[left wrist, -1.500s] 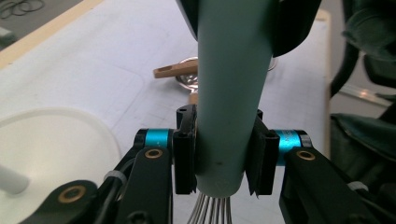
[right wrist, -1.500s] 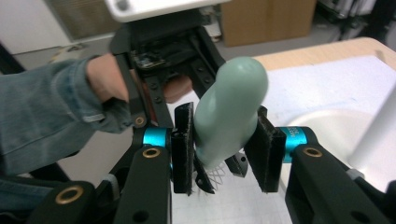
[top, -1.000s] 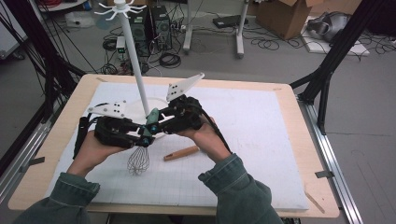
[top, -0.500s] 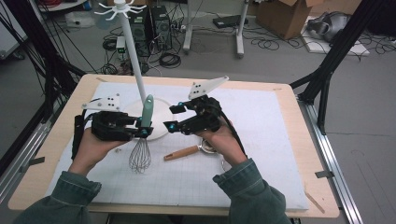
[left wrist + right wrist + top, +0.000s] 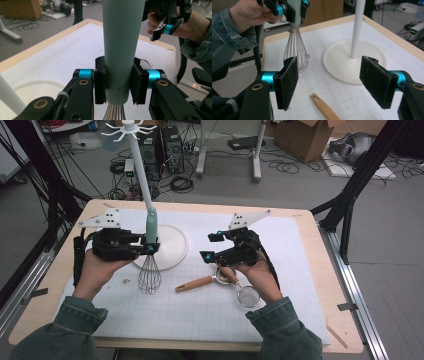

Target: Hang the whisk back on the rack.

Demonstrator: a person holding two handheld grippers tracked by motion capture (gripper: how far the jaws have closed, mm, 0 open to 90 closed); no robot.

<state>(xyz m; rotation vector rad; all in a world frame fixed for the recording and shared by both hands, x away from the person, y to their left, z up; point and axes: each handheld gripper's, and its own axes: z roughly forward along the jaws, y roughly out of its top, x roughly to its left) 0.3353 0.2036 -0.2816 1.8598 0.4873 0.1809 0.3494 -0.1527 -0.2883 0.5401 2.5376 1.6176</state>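
Observation:
My left gripper (image 5: pixel 150 245) is shut on the pale green handle of a wire whisk (image 5: pixel 149 272), which hangs upright with its wires just above the white mat. In the left gripper view the handle (image 5: pixel 122 37) is clamped between the pads of the left gripper (image 5: pixel 119 83). My right gripper (image 5: pixel 213 245) stands open and holds nothing, right of the whisk and above a wooden-handled strainer (image 5: pixel 197 283). In the right gripper view the right gripper (image 5: pixel 332 80) has its pads wide apart, with the whisk wires (image 5: pixel 297 47) beyond them and the strainer's handle end (image 5: pixel 323 107) below.
A white hanging stand has its round base (image 5: pixel 172 245) just behind the whisk, its pole (image 5: pixel 142 175) rising to hooks at the top. The strainer's mesh bowl (image 5: pixel 248 296) lies under the right hand. A white gridded mat (image 5: pixel 300 285) covers the wooden table.
The right gripper has left the whisk and drawn back to the right, now open. The left gripper keeps the whisk and has raised it slightly.

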